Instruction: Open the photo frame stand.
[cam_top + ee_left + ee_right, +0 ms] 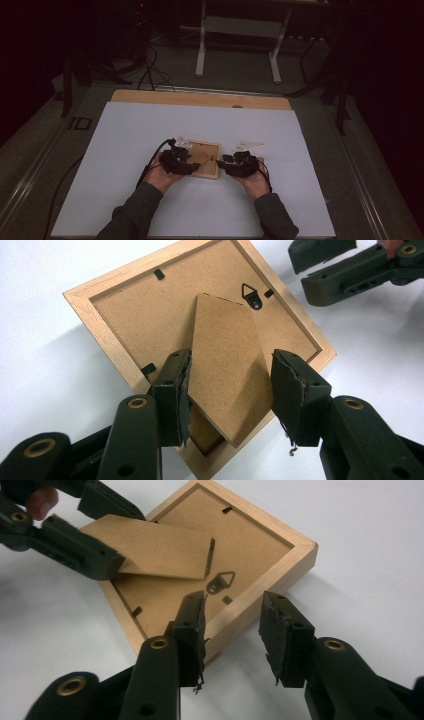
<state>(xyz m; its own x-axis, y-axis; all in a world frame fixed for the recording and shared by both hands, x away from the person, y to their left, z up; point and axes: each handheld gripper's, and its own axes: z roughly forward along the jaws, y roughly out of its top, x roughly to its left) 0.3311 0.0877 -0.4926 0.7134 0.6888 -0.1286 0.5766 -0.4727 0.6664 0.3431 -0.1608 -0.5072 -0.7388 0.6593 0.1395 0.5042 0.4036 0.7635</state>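
A small wooden picture frame (pixel 206 150) (pixel 135 310) (pixel 260 550) lies face down on the white sheet. Its brown stand flap (pixel 227 365) (pixel 155 547) is lifted off the back board. My left gripper (pixel 187 162) (pixel 230 395) (pixel 125 537) is shut across the flap's width at the frame's left side. A metal hanger (pixel 251 295) (pixel 221 583) sits near the flap's hinge. My right gripper (pixel 227 162) (pixel 232 635) (pixel 350 270) stands open at the frame's right edge. One pad hangs over the rim, the other over the sheet, and neither presses on anything.
The white sheet (pixel 150 130) covers a wooden tabletop whose far edge (pixel 200 98) shows at the back. A black cable (pixel 152 161) trails from the left gripper. Beyond the table stand a white-legged bench (pixel 201 50) and floor cables in the dark.
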